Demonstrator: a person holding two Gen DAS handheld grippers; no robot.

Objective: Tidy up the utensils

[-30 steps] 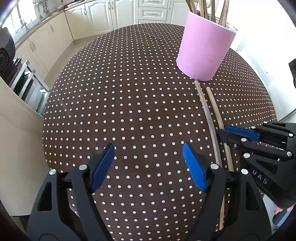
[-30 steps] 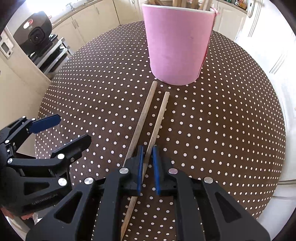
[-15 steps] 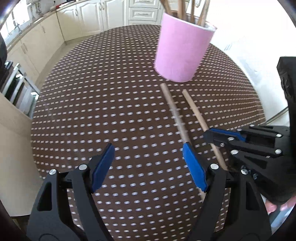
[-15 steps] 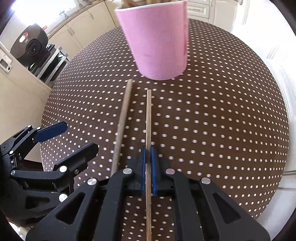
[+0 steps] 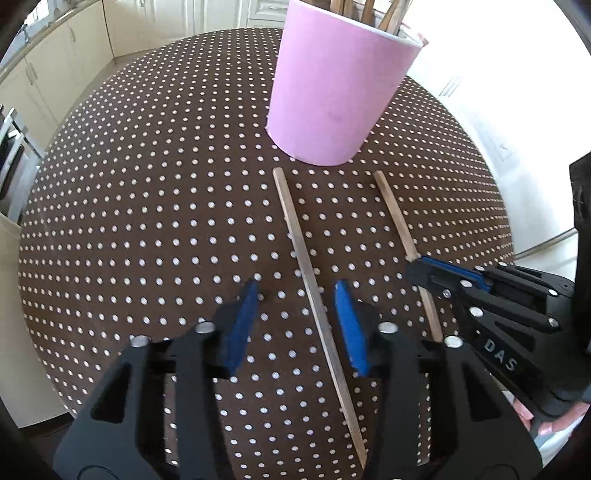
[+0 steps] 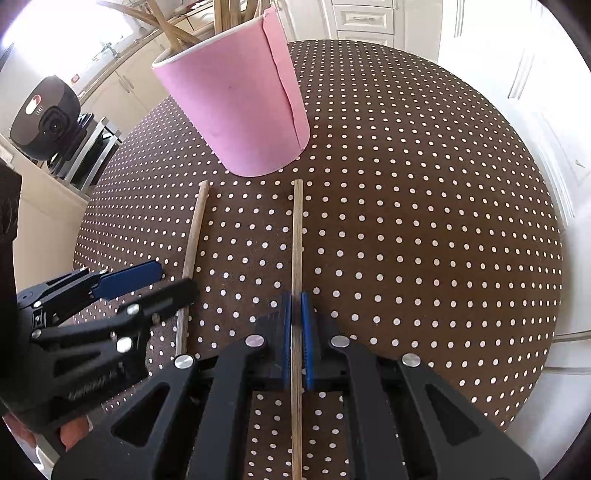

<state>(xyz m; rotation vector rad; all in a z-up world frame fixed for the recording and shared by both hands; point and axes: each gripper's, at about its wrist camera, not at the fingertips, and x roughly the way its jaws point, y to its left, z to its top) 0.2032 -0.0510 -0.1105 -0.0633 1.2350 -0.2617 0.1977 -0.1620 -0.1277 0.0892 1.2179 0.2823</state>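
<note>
round table under a dark brown cloth, matte, printed all over with small white dots. near its far side, a pink holder, a tapered cylinder of smooth paper-like stock, narrower at the foot, with a vertical overlap seam visible in the right wrist view. bundled inside it, several slim pale wooden sticks, only their tops showing above the rim.

two more thin wooden sticks on the near side of the holder, straight, square-cut at the far ends, light tan with faint grain. left stick flat on the cloth, far end close to the holder's foot, running toward the camera. straddled by the left gripper: black plastic frame, silver rivets, blue rubbery pads standing wide apart, the stick between them, nearer the right pad, touching neither. same stick in the right wrist view, beside the left gripper.

right stick clamped in the right gripper, blue ribbed pads pinched narrow against both its sides, far end just short of the holder's base; whether lifted off the cloth cannot be told. seen from the left wrist, entering the right gripper's tips.

cream panelled cabinets beyond the table.
</note>
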